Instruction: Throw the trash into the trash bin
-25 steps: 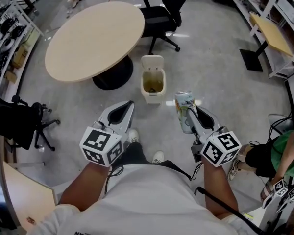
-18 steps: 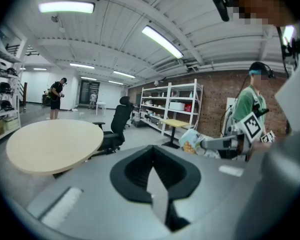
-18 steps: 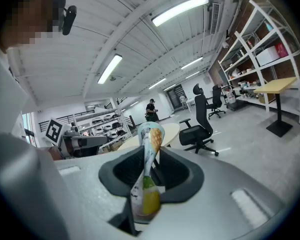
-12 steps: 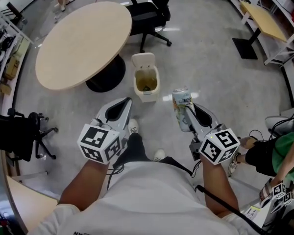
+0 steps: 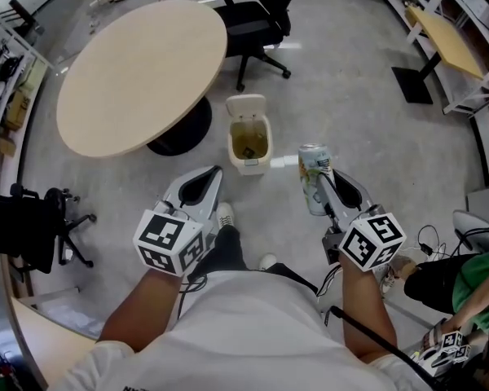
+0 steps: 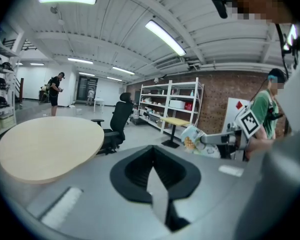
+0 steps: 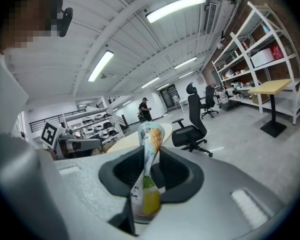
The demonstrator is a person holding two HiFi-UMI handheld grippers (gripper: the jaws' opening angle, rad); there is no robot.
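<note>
A cream trash bin (image 5: 249, 141) stands on the floor ahead with its lid up and some rubbish inside. My right gripper (image 5: 318, 190) is shut on a printed drink can (image 5: 313, 173), held upright to the right of the bin and short of it. The right gripper view shows the can (image 7: 151, 134) pinched between the jaws of that gripper (image 7: 147, 166). My left gripper (image 5: 199, 187) hangs left of the bin, shut with nothing in it. In the left gripper view its jaws (image 6: 152, 164) meet in a thin line, and the can (image 6: 192, 139) shows off to the right.
A round wooden table (image 5: 138, 72) stands just behind and left of the bin, with a black office chair (image 5: 257, 15) beyond it. Another black chair (image 5: 33, 218) is at the left edge. A person in green (image 5: 473, 279) crouches at the right, and shelves with a yellow desk (image 5: 448, 35) line the far right.
Both grippers have drifted a little forward and down as the person steps toward the bin. The can stays in the right gripper's grip and the left gripper stays shut.
</note>
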